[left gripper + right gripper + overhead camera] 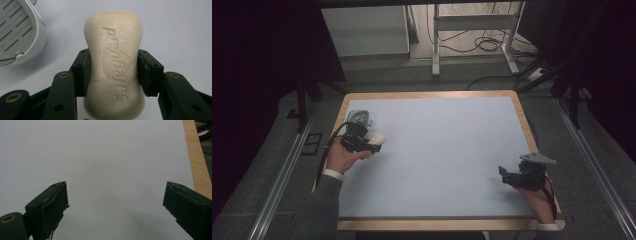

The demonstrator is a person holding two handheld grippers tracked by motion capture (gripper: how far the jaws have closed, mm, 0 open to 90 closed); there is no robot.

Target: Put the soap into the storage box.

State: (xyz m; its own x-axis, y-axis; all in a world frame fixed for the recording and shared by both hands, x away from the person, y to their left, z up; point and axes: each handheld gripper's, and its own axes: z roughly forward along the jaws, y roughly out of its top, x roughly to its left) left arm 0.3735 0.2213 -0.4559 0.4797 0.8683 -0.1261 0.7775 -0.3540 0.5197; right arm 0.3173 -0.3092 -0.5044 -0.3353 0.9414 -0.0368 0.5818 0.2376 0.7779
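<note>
Soap bar (115, 65): clamped in left hand-held gripper (113, 72) beside soap dish (17, 37), apparently not yet placed; right hand-held gripper (116, 205) spread wide, empty, over bench (452, 145).

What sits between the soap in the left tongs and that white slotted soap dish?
Nothing visible. The left tongs grip the soap bar, and bare mat separates it from the soap dish just beside it. The right tongs are open, far across the table.
</note>
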